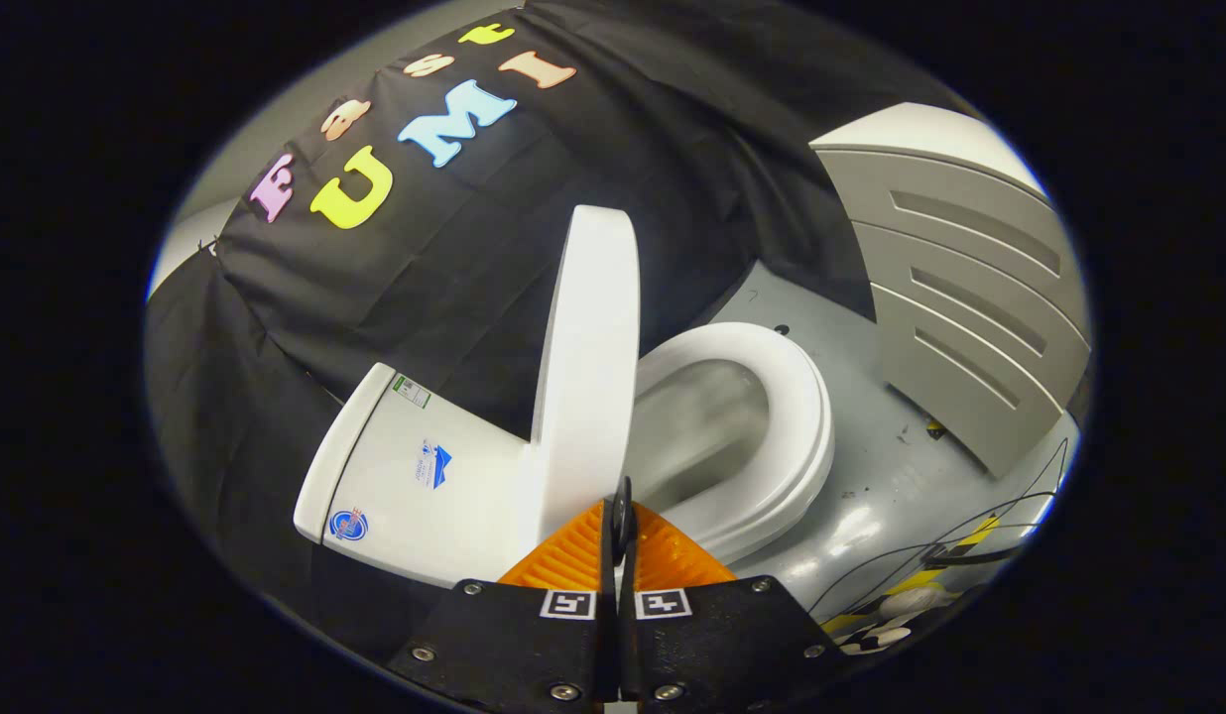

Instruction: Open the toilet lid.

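The white toilet lid (588, 377) is raised and stands roughly upright against the tank (415, 476), edge-on to me. Beside it the white seat (801, 397) lies down on the rim, and the open bowl (702, 416) shows inside it. My gripper (621, 511) is shut, its two fingers pressed together with nothing visible between them. The tips sit right at the lid's near edge, where lid and seat meet; I cannot tell whether they touch the lid.
A grey slatted panel (960, 297) stands beyond the seat on the grey floor (871, 496). Thin black cables (930, 560) and yellow-black tape lie on the floor near it. Black cloth hangs behind the tank.
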